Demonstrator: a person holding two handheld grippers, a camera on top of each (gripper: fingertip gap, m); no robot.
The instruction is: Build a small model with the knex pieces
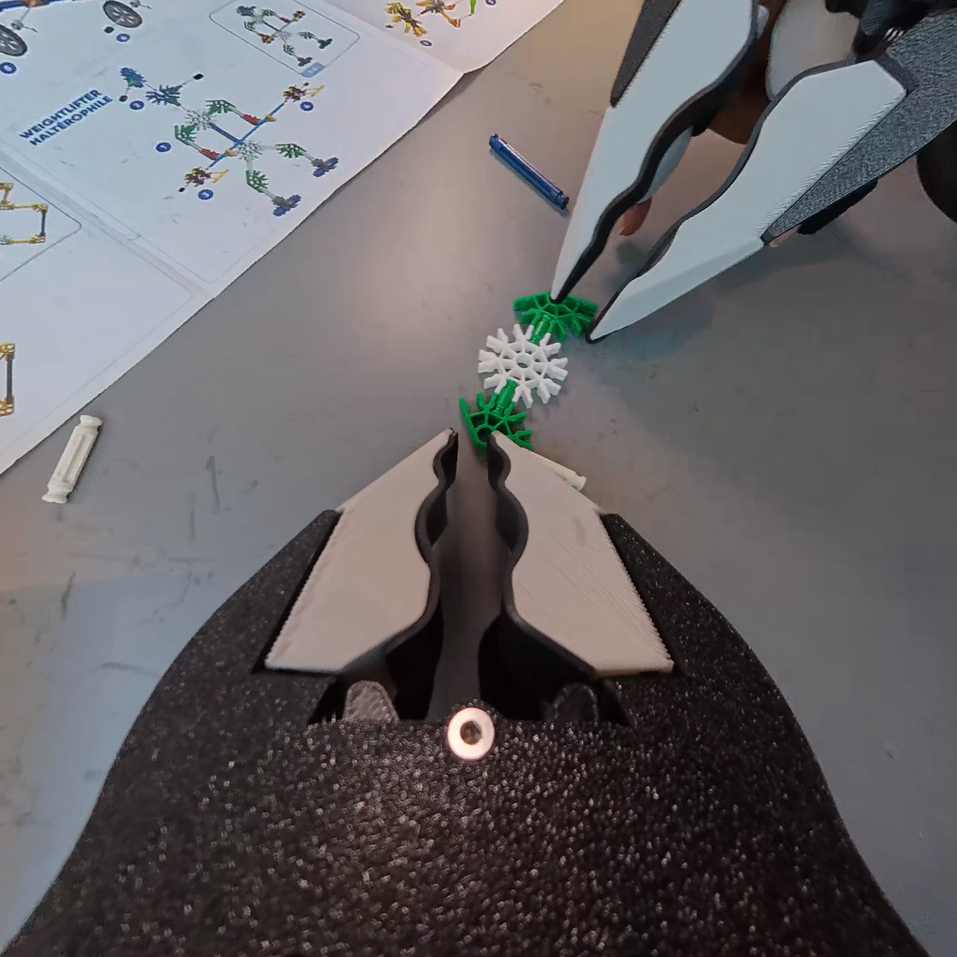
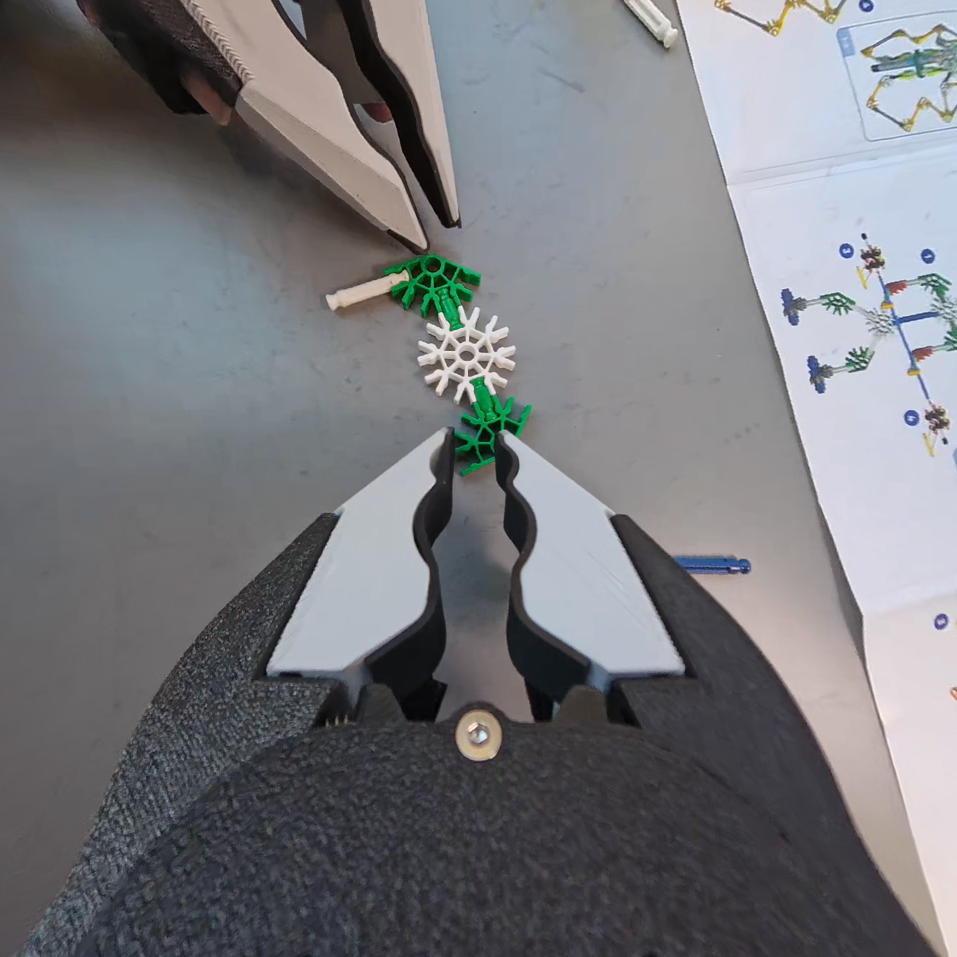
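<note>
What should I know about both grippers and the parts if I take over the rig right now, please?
Left gripper: jaws narrowly apart, empty, tips at the green connector carrying a plugged white rod.
Right gripper: fingers straddle the other green connector; clamping unclear.
Joined: both green connectors linked by short green rods to the white connector, flat on the table.
Loose: second white rod, blue rod; instruction sheet alongside.

A white snowflake connector (image 2: 466, 355) is sitting between two green fan connectors (image 2: 432, 282), joined by green rods. White rods (image 1: 72, 459) and a blue rod (image 1: 528, 172) are lying on the scuffed grey tabletop (image 1: 362, 290). The tongs (image 1: 472, 440) are showing pale grey fingers (image 1: 373, 564) with black linings and speckled black bodies.
</note>
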